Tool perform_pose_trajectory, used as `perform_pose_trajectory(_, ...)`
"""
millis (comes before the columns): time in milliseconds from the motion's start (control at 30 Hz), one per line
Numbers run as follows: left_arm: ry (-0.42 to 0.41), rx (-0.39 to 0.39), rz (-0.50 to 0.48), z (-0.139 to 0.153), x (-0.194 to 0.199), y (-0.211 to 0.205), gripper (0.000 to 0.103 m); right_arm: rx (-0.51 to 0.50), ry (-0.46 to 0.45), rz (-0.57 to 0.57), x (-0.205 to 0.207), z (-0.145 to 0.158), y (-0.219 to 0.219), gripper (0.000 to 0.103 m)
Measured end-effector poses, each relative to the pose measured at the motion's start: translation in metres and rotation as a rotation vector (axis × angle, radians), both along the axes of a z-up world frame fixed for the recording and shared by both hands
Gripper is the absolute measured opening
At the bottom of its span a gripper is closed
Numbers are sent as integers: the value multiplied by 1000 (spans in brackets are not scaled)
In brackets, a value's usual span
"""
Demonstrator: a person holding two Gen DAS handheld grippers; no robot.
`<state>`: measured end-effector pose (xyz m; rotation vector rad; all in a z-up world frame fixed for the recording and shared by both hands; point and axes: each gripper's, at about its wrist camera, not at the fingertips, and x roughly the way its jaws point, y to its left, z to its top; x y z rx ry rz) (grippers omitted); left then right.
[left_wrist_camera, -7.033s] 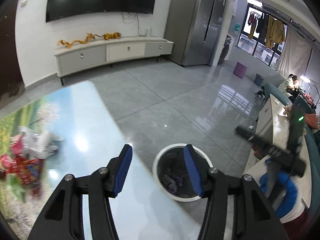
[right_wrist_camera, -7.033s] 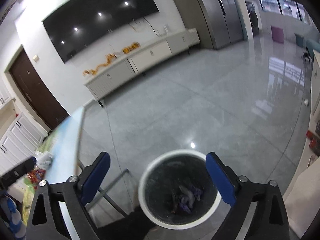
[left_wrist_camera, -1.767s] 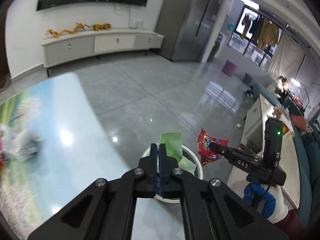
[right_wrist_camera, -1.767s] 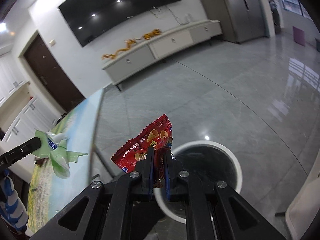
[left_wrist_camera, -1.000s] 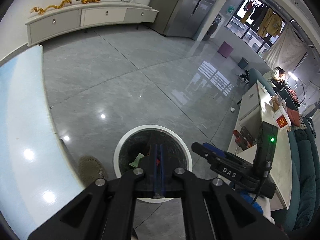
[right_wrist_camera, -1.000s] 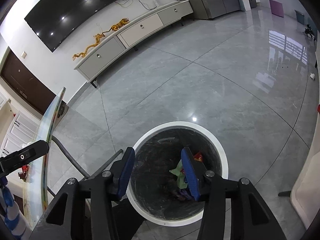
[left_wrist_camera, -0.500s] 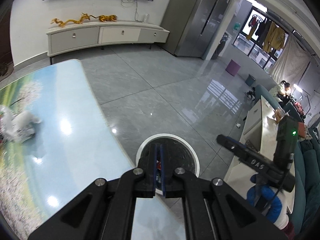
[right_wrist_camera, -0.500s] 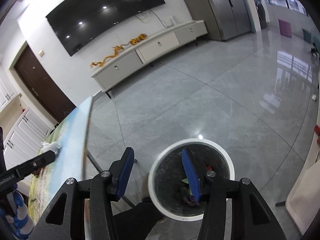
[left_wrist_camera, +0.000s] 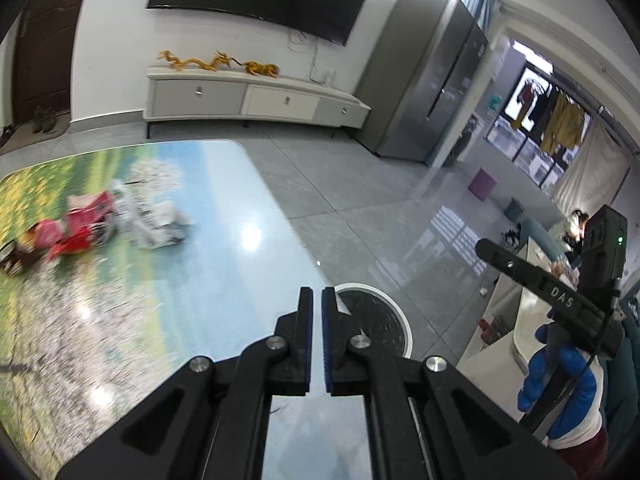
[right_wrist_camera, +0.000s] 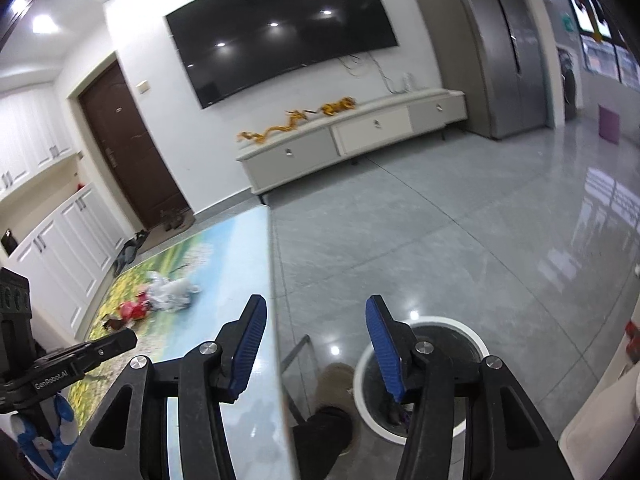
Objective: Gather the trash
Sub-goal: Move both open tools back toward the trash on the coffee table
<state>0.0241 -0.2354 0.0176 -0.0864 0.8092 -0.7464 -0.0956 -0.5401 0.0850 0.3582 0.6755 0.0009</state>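
Note:
A pile of trash lies on the table (left_wrist_camera: 224, 264): red wrappers (left_wrist_camera: 76, 232) and a crumpled white bag (left_wrist_camera: 156, 224) at the far left. It also shows in the right wrist view, with the red wrappers (right_wrist_camera: 134, 308) beside the white bag (right_wrist_camera: 172, 294). A white-rimmed bin (left_wrist_camera: 384, 320) stands on the floor beside the table edge; it also shows in the right wrist view (right_wrist_camera: 476, 344). My left gripper (left_wrist_camera: 316, 300) is nearly shut and empty over the table's right edge. My right gripper (right_wrist_camera: 314, 320) is open and empty, above the table edge and the bin.
The table (right_wrist_camera: 236, 248) has a glossy landscape-print top. A TV cabinet (left_wrist_camera: 256, 102) and a wall TV (right_wrist_camera: 280, 28) stand at the back, a grey fridge (left_wrist_camera: 432, 92) to the right. A white counter (left_wrist_camera: 520, 320) lies right of the bin.
Both grippers have swung up and left from the bin toward the table. The trash pile has come into view. The right jaws have opened wider; the left jaws stay nearly shut.

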Motion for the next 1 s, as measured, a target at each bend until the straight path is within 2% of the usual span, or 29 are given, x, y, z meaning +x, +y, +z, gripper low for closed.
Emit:
perform_pose_trajectory(167, -11, -36, 68, 6, -10, 47, 7, -41, -37, 53, -1, 24, 33, 52)
perform_pose_trajectory(200, -13, -45, 85, 6, -12, 59, 19, -46, -42, 62, -1, 27, 40, 52)
perform_pose_trajectory(233, -16, -61, 105, 8, -13, 70, 45, -54, -48, 75, 0, 31, 49, 53)
perform_pose_trajectory(300, -47, -117, 176, 10, -19, 101, 67, -63, -55, 95, 1, 36, 59, 53)
perform_pose_trajectory(367, -77, -132, 232, 10, -22, 127, 67, -74, -64, 125, 2, 41, 76, 54)
perform_pose_trajectory(467, -79, -123, 303, 8, -20, 166, 68, -85, -71, 169, 6, 46, 97, 55)
perform_pose_trajectory(767, -34, -74, 505, -25, -9, 262, 67, -100, -68, 277, 26, 44, 143, 57)
perform_pose_trajectory(1000, -8, -44, 558, -43, 8, 288, 67, -89, -19, 322, 49, 22, 164, 57)
